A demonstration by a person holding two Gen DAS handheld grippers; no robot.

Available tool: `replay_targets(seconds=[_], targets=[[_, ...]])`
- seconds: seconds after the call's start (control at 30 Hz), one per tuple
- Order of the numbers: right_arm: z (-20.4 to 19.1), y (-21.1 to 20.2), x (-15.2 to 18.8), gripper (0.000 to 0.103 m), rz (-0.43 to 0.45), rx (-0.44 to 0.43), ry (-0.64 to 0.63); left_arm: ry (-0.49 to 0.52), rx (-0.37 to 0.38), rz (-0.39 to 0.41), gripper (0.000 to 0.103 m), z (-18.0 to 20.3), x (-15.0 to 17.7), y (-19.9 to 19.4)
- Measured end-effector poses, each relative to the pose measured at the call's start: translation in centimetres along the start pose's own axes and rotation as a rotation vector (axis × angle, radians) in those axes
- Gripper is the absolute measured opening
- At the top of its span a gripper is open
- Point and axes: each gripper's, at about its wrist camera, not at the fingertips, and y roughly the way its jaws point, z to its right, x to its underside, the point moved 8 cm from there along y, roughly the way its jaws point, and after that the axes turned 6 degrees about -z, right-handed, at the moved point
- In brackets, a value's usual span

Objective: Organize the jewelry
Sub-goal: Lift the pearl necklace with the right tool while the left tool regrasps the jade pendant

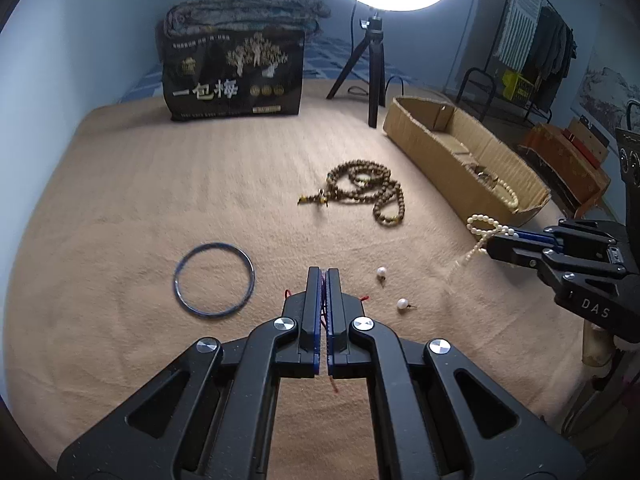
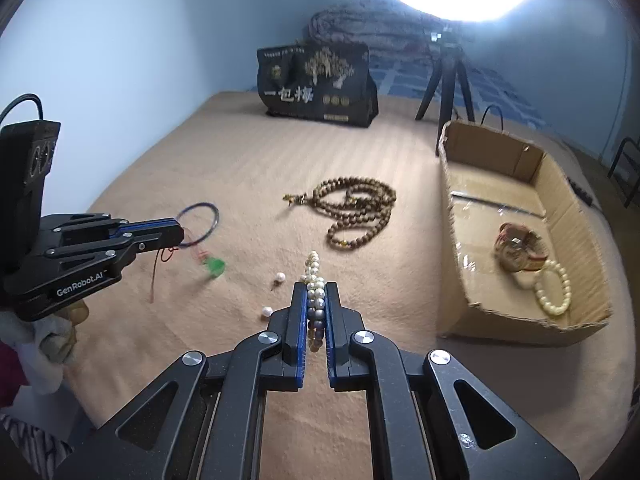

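My left gripper is shut on a red cord; in the right wrist view a green pendant hangs from that cord above the blanket. My right gripper is shut on a pearl necklace, which dangles from it in the left wrist view. On the blanket lie a brown bead necklace, a blue bangle and two loose pearl earrings. A cardboard box at the right holds a watch and a cream bead bracelet.
A black printed bag stands at the back with folded bedding behind it. A ring light on a black tripod stands beside the box. A clothes rack and furniture are off the bed to the right.
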Motion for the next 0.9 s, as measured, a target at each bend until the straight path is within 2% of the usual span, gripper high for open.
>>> replay_targets(seconds=[0.4,0.8,0.9], targets=[[0.6,-5.6,-1.2,0.006,0.078,0.045,-0.029,0.018,0.014,0.087,0.000,1.8,-2.2,-4.9],[4.9,-9.3,-2.1,0.006,0.143,0.103,0.018,0.054,0.050,0.146,0.000,5.1,-5.6,-6.3],[6.0,-9.6,-1.9,0.006,0.149,0.113,0.037,0.063,0.064,0.126,0.000,5.2,-5.5,-5.9]])
